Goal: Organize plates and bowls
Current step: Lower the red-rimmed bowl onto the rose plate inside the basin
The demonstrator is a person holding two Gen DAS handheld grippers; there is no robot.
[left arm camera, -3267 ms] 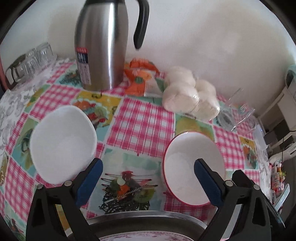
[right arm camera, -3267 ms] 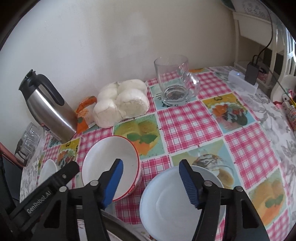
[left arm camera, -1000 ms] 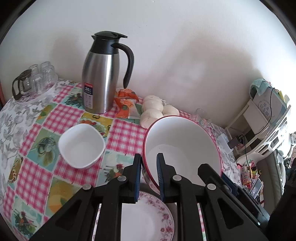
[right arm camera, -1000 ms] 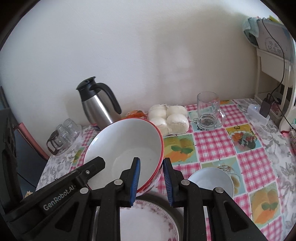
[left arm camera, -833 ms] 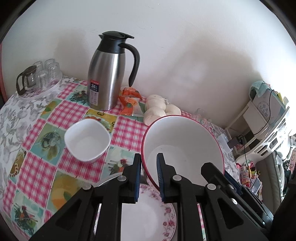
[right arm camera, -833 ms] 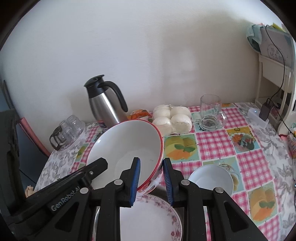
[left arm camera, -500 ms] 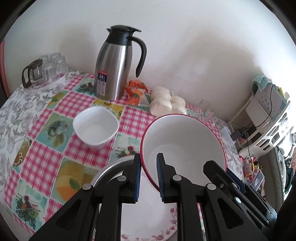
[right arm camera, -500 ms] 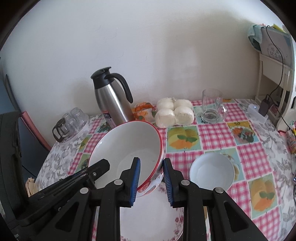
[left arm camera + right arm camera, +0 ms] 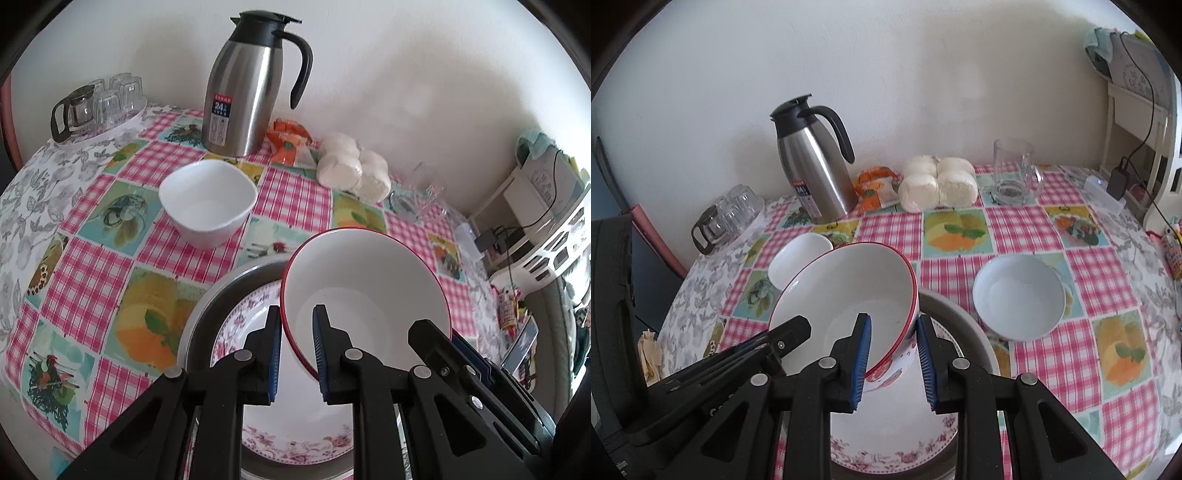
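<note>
Lowered over floral plate (image 9: 255, 314) — both tools clamping red-rimmed bowl (image 9: 365, 291).

Steel thermos (image 9: 243, 92) upright near wall on checked tablecloth (image 9: 92, 266). Orange packet (image 9: 290, 142) beside it, then wrapped white buns (image 9: 938, 184). Glass mug (image 9: 1014, 173) further right. Tray of glasses (image 9: 96, 107) at far left. Charger (image 9: 1117, 181) at right edge.
</note>
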